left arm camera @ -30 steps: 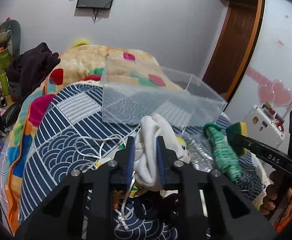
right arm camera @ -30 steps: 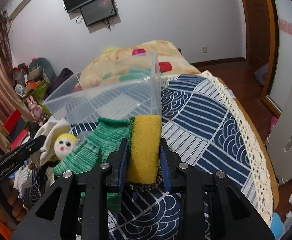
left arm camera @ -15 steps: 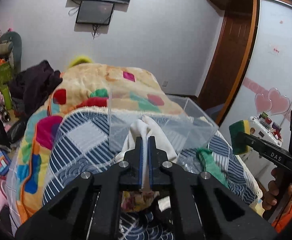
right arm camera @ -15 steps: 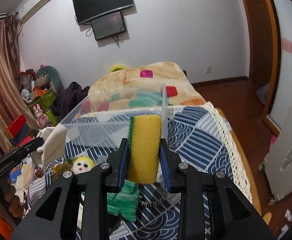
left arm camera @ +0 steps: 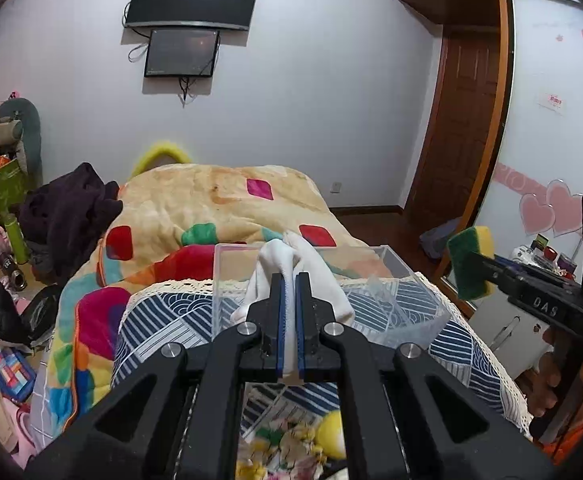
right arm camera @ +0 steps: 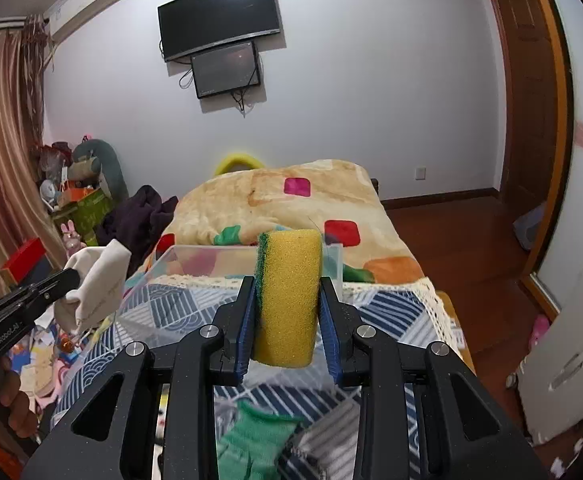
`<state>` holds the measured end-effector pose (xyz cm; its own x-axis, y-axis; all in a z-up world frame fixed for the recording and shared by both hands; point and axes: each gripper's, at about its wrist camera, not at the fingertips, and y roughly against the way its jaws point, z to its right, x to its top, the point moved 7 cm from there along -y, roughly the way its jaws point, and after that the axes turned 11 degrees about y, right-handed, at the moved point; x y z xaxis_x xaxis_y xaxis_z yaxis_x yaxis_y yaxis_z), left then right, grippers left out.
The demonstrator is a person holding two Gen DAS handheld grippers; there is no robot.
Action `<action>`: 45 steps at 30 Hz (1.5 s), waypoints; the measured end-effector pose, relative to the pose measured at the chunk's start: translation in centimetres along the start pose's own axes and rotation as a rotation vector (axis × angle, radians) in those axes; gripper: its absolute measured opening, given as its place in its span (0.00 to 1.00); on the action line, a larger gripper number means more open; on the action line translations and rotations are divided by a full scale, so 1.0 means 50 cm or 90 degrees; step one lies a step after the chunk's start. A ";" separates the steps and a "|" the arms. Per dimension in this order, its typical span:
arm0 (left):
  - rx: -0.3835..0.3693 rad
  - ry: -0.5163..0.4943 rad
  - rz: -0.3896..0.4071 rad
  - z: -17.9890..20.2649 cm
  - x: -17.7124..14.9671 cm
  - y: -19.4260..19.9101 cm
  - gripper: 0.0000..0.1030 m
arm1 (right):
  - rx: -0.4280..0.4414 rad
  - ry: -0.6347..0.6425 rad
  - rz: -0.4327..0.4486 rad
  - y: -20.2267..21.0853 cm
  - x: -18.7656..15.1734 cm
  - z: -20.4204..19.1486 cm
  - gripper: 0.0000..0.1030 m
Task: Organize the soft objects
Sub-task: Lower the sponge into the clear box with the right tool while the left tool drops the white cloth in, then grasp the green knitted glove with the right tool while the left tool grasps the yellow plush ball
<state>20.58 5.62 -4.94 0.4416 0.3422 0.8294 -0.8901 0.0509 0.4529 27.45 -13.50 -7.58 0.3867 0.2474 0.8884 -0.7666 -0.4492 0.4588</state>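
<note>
Left gripper (left arm camera: 288,322): clamped on white cloth (left arm camera: 291,268), raised before clear bin (left arm camera: 403,276) on bed (left arm camera: 163,320). Right gripper (right arm camera: 287,328): clamped on yellow-green sponge (right arm camera: 289,284), raised near bin. Green glove (right arm camera: 251,436): lying on bed below.

We noted a clear glossy plastic box (left arm camera: 391,280), a porous yellow foam sponge (right arm camera: 289,300), soft white cloth (left arm camera: 291,264), and matt black gripper fingers (right arm camera: 247,308).
</note>
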 end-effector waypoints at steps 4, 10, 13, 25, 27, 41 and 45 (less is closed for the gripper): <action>0.007 -0.003 -0.028 0.002 0.002 -0.055 0.03 | 0.007 0.009 -0.029 -0.044 -0.005 -0.009 0.26; 0.034 -0.018 -0.080 -0.004 -0.015 -0.137 0.03 | 0.025 0.033 -0.100 -0.114 -0.036 -0.025 0.26; 0.038 -0.016 -0.118 -0.009 -0.032 -0.173 0.03 | 0.029 0.046 -0.130 -0.141 -0.050 -0.030 0.26; 0.058 -0.100 -0.149 0.009 -0.083 -0.211 0.04 | 0.048 0.082 -0.229 -0.188 -0.087 -0.032 0.30; 0.049 -0.105 -0.153 0.014 -0.085 -0.206 0.09 | 0.047 0.089 -0.228 -0.183 -0.086 -0.035 0.33; 0.002 -0.087 -0.104 0.013 -0.055 -0.093 0.33 | 0.011 0.086 -0.110 -0.069 -0.015 -0.009 0.60; -0.009 -0.086 -0.085 0.017 -0.054 -0.051 0.57 | -0.006 0.101 -0.064 -0.018 -0.004 -0.018 0.68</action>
<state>21.75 3.76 -8.03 0.5663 0.2031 0.7987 -0.8235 0.1010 0.5582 27.58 -12.37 -8.20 0.3768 0.4236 0.8238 -0.7331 -0.4072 0.5447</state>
